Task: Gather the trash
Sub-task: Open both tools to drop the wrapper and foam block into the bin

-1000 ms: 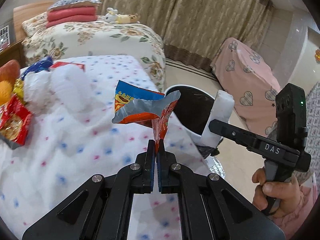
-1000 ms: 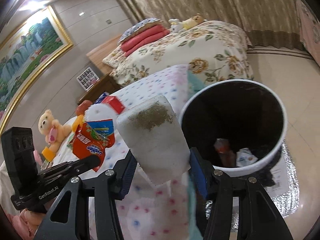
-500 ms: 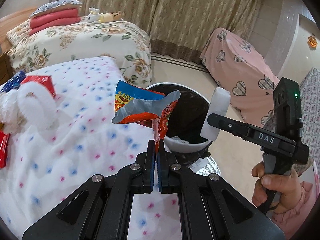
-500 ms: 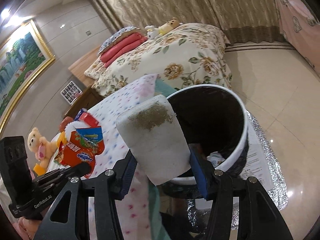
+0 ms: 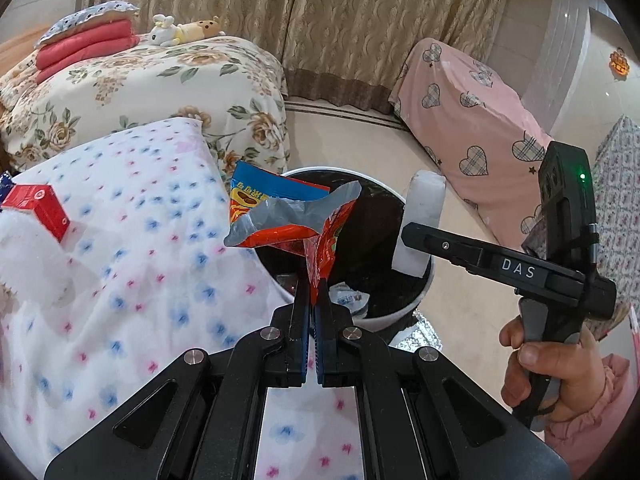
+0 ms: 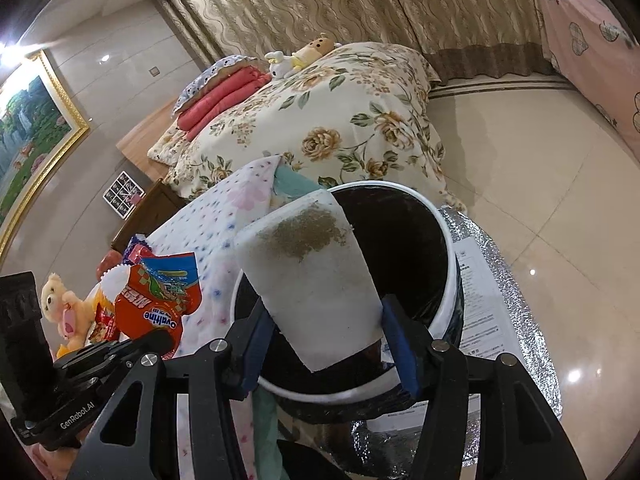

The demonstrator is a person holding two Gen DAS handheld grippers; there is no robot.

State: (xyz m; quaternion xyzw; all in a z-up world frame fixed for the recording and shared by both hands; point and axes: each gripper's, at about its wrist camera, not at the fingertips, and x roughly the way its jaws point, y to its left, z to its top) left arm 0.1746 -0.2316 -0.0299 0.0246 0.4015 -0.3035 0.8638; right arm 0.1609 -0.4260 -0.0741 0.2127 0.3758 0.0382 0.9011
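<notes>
Both loads hang over the bin (image 6: 450, 240) at 12 o'clock — left gripper (image 5: 313, 308) pinching a wrapper (image 5: 280, 220), right gripper (image 6: 326, 346) loosening around foam (image 6: 312, 276) — next, release.

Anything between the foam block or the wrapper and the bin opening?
Nothing visible. The foam block in the right gripper hangs over the open bin; the wrapper in the left gripper hangs above the bin's near rim.
</notes>
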